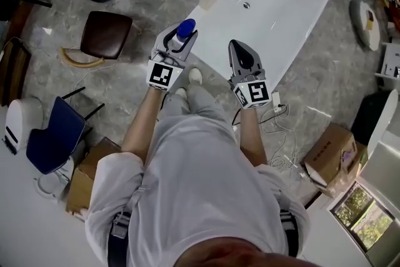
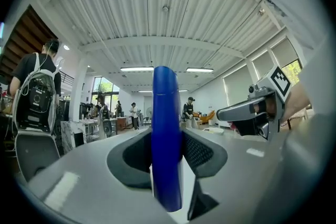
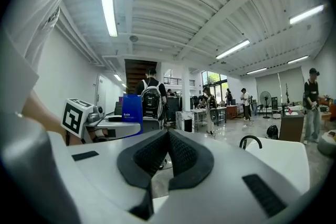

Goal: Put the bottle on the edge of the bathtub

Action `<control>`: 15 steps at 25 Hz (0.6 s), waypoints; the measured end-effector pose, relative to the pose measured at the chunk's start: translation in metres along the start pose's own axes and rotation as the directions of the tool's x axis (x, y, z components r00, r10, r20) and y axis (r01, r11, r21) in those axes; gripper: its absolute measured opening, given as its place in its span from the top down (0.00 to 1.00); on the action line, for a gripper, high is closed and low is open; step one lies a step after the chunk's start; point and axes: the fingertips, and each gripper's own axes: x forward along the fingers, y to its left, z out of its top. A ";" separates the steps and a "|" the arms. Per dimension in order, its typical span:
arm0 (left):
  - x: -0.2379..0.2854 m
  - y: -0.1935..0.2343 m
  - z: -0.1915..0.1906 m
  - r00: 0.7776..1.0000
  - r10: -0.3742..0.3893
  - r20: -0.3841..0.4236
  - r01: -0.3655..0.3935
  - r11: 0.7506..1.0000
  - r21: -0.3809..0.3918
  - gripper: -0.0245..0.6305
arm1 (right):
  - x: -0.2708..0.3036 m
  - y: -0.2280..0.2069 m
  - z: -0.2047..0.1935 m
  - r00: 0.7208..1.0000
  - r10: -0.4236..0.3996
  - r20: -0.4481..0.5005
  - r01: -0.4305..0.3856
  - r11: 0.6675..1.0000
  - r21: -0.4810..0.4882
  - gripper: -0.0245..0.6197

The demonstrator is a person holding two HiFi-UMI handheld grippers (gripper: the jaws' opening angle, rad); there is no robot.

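**Item 1. Blue plastic bottle (image 1: 185,29), flat-sided with a rounded top.** In the head view it is seen at 11 o'clock from centre, held off the floor. It is clamped between the jaws of the left gripper (image 1: 180,40), whose pads are pressed on both faces. In the left gripper view the bottle (image 2: 166,139) is shown edge-on and upright, its top rising past the jaw tips. In the right gripper view a broad blue face with small white print (image 3: 132,107) is presented at 9 o'clock.

**Item 2. White glossy bathtub (image 1: 300,28), long with rounded corners.** It is laid from 12 to 2 o'clock, with its rim bare at the near left corner. The bottle is placed level with that corner, at 8 o'clock of the tub; whether it is over the rim cannot be told.
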 end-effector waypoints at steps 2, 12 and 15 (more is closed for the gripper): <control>0.013 0.008 -0.015 1.000 0.004 0.019 -0.004 1.000 -0.003 0.72 | 0.010 -0.008 -0.008 1.000 0.012 -0.006 -0.012 1.000 0.012 0.96; 0.066 0.037 -0.136 0.999 0.039 0.016 -0.039 0.999 -0.029 0.72 | 0.068 -0.045 -0.081 0.998 0.063 0.013 -0.063 0.998 0.011 0.96; 0.078 0.038 -0.176 1.000 0.025 -0.007 -0.025 1.000 0.013 0.72 | 0.084 -0.061 -0.113 0.999 0.034 0.035 -0.034 0.999 0.009 0.96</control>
